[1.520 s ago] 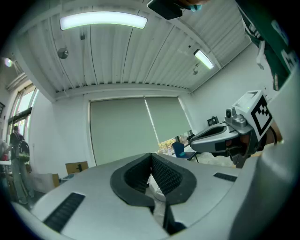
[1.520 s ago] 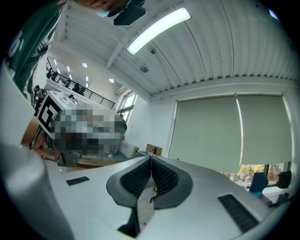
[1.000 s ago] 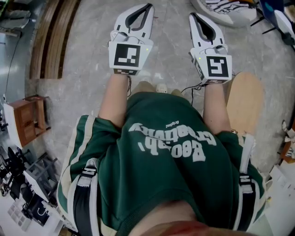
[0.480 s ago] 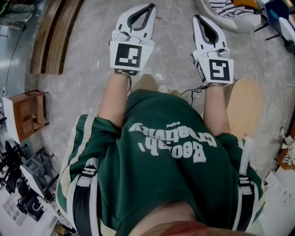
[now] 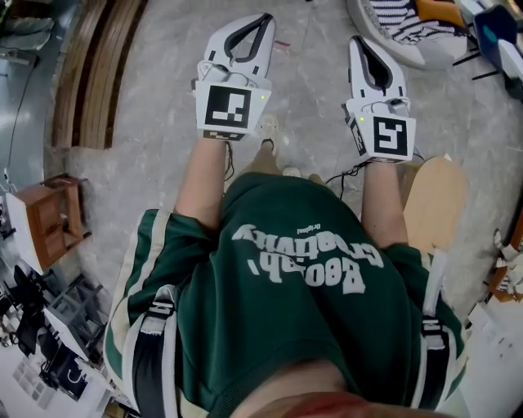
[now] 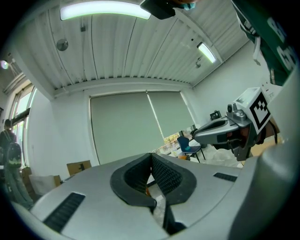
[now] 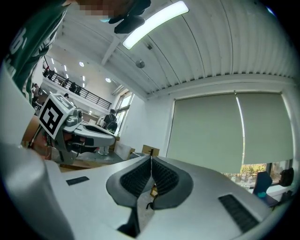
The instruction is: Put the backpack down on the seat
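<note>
1. The seat (image 5: 434, 198), a round top of pale wood, stands on the grey floor (image 5: 147, 175) at the person's right. It is bare, and the right forearm hides its inner edge.
2. Of the backpack only two dark-and-white shoulder straps (image 5: 150, 353) show, lying over the green shirt (image 5: 294, 302) closer to the camera than the seat. The bag itself is out of view, presumably on the person's back, so nothing has reached the seat yet.
3. The right gripper (image 5: 358, 41) is held level out in front, just past the seat's far rim. Its pads are pressed together with nothing between them.
4. The left gripper (image 5: 265, 18) is well apart from the seat, on the other side of the body, and is likewise closed and empty.
5. The step in hand looks like getting the bag off the shoulders. Face the seat squarely first, then spread one claw wide before it reaches for a strap.
6. Take the webbing itself rather than the buckle. Slip the strap farther from the seat first, so the bag swings toward the seat.
7. Carry the load with both claws and lower it over the seat's middle — a round top gives little margin at the rim. Set the base flat and let go only once the bag rests without leaning.
</note>
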`<state>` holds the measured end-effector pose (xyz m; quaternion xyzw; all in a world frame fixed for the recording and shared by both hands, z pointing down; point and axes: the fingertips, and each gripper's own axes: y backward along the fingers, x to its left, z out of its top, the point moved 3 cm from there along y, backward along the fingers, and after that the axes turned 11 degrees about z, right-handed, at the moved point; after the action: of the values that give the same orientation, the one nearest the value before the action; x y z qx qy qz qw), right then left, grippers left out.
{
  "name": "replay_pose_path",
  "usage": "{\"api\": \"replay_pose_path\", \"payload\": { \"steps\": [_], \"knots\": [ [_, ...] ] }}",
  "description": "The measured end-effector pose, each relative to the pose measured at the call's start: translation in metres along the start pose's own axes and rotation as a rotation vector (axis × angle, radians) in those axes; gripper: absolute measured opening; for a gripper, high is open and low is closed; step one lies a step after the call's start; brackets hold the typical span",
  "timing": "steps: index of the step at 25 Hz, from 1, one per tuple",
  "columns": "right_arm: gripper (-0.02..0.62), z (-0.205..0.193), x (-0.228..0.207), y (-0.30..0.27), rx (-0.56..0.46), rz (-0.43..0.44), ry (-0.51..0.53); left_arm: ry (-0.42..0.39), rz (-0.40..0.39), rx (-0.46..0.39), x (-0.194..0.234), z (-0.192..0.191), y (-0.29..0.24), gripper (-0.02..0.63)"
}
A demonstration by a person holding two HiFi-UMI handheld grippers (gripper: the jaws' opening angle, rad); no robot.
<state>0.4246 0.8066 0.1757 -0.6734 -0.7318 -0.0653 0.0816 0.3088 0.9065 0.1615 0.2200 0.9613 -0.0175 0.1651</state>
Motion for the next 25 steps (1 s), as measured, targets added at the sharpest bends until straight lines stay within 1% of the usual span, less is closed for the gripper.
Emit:
{"api": "replay_pose_path", "payload": {
  "steps": [3, 6, 11, 18, 22, 25],
  "knots": [
    [0.035, 0.004, -0.023, -0.055, -0.006, -0.031, 0.010, -0.013, -0.025, -0.009, 0.036, -0.013, -0.044, 0.018],
    [0.035, 0.008, -0.042, -0.105, -0.004, -0.064, 0.015, 0.003, -0.030, -0.017, 0.074, -0.021, -0.084, 0.018],
    [0.035, 0.008, -0.056, -0.162, -0.001, -0.097, 0.005, 0.025, -0.051, -0.022, 0.116, -0.038, -0.130, 0.018],
    [0.035, 0.003, -0.059, -0.207, 0.020, -0.093, -0.001, 0.041, -0.072, -0.012, 0.144, -0.057, -0.163, 0.018],
    [0.035, 0.000, -0.070, -0.224, 0.018, -0.092, -0.006, 0.042, -0.075, -0.010, 0.150, -0.063, -0.181, 0.018],
    [0.035, -0.003, -0.082, -0.240, 0.015, -0.077, -0.003, 0.042, -0.069, -0.008, 0.157, -0.066, -0.201, 0.019]
  ]
}}
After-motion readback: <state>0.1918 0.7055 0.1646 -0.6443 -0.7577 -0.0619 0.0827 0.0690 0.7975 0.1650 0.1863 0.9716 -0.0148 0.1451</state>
